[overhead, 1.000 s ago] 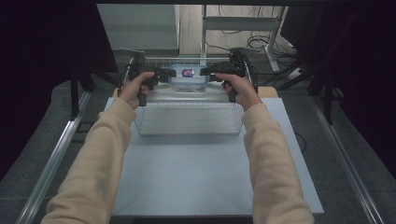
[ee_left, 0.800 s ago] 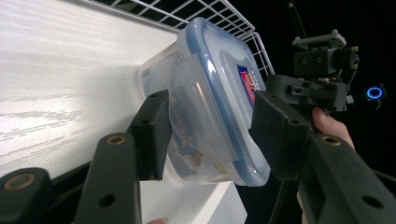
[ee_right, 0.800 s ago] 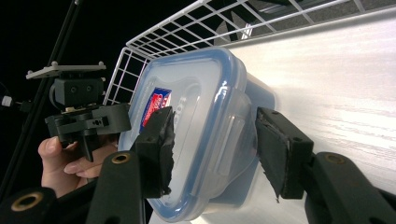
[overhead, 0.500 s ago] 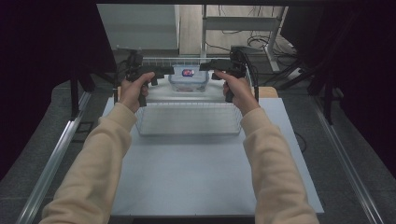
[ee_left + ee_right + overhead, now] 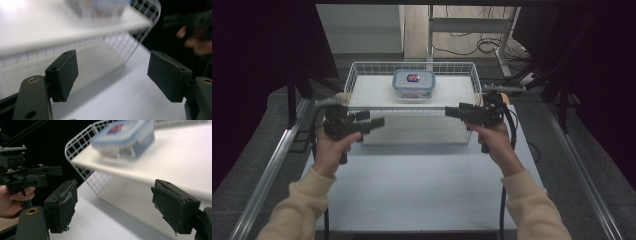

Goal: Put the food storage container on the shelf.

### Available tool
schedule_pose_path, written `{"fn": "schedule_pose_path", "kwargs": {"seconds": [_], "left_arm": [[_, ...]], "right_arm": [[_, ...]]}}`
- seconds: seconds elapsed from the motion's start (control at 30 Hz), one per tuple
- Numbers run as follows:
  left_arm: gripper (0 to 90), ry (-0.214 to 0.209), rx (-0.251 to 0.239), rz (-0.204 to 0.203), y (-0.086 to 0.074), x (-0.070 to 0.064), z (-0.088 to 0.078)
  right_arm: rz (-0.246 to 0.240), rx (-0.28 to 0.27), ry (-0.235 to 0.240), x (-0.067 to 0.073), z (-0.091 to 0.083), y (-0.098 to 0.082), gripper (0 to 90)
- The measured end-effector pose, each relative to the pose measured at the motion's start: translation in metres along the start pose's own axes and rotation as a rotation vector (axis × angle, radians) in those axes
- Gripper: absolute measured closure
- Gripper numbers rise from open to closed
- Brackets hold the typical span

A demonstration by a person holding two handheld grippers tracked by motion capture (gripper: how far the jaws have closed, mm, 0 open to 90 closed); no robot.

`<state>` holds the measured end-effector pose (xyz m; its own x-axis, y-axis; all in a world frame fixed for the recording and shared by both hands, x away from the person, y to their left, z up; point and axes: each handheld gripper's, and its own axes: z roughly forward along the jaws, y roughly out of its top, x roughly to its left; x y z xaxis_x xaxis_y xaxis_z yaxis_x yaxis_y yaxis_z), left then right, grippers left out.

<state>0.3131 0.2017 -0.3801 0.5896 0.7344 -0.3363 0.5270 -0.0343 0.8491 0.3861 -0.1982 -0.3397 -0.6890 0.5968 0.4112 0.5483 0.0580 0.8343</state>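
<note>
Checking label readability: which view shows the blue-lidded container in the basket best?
High view: the container sits whole and sharp, lid up, inside the wire basket. The right gripper view has it larger but motion-blurred and cut off at the top edge. The left gripper view gives just a blurred smear.

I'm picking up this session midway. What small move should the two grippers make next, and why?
Probably draw both hands back and let them rest. The left gripper and right gripper have just been opening and are empty, jaws apart, near the front wall of the wire basket. The basket sits flat on the table with the lidded container inside, so nothing looks left to hold.
</note>
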Motion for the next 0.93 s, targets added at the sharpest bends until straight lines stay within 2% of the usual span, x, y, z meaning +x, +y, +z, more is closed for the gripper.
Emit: {"fn": "schedule_pose_path", "kwargs": {"seconds": [0.17,0.27,0.33,0.4,0.47,0.5,0.6,0.77,0.93], "left_arm": [[23.9,0.018,0.044,0.025,-0.055,-0.008,0.002],[24.8,0.052,0.083,0.044,-0.082,-0.009,0.011],[25.0,0.063,0.121,0.058,-0.095,-0.01,0.017],[25.6,0.043,0.157,0.047,-0.105,-0.009,0.022],[25.6,0.038,0.181,0.041,-0.115,-0.007,0.024],[25.5,0.048,0.19,0.046,-0.119,-0.006,0.025],[25.5,0.069,0.207,0.044,-0.125,-0.004,0.027],[25.5,0.073,0.196,0.054,-0.125,-0.007,0.026],[22.4,0.09,0.197,0.072,-0.129,-0.007,0.027]], "right_arm": [[-0.093,0.002,-0.069,0.006,-0.028,-0.054,20.9],[-0.129,0.024,-0.106,0.006,-0.037,-0.086,21.0],[-0.133,0.041,-0.11,0.004,-0.04,-0.107,21.2],[-0.118,0.067,-0.111,0.001,-0.04,-0.128,21.4],[-0.137,0.092,-0.132,-0.001,-0.039,-0.146,21.4],[-0.143,0.101,-0.144,-0.001,-0.039,-0.153,21.6],[-0.155,0.138,-0.155,-0.003,-0.036,-0.165,21.6],[-0.163,0.117,-0.157,-0.002,-0.037,-0.163,21.7],[-0.171,0.123,-0.165,-0.003,-0.036,-0.166,21.2]]}}
